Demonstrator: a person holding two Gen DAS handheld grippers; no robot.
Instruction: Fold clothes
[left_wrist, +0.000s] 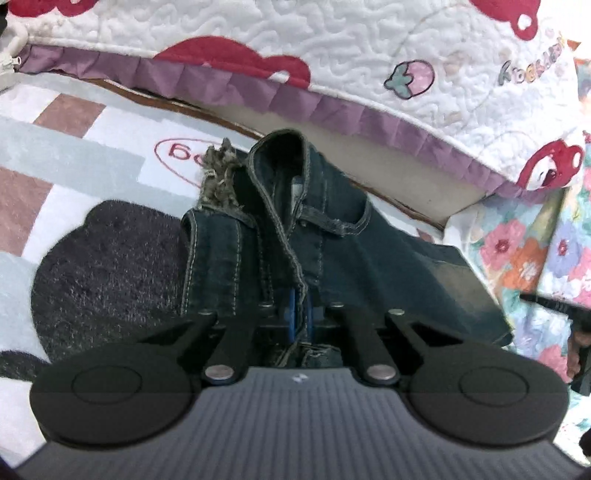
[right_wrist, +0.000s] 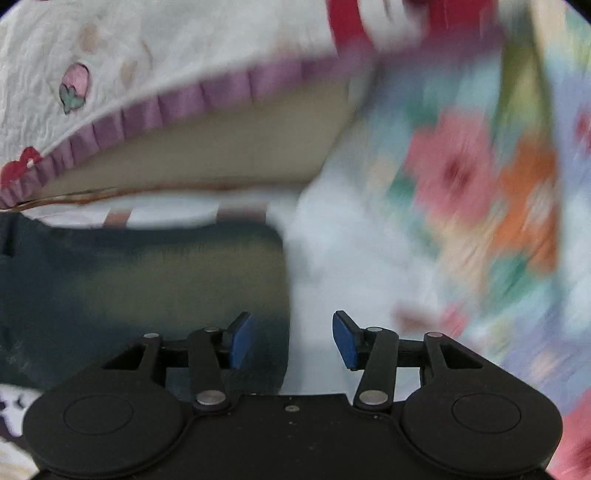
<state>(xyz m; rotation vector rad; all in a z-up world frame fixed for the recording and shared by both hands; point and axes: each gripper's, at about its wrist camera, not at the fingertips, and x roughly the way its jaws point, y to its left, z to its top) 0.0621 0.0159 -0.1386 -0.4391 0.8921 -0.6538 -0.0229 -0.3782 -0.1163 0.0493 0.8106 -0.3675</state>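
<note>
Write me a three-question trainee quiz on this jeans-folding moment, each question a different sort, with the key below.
1. True or false: the left gripper is shut on a seam edge of the dark jeans.
2. Multiple choice: between the blue pads of the right gripper there is A) denim pinched tight, B) nothing gripped, C) the purple ruffle.
3. Fill in: the frayed hem of the jeans lies over a rug that has a dark ______ patch.

Key
1. True
2. B; the jaws stand apart.
3. Fuzzy (dark grey pile).
</note>
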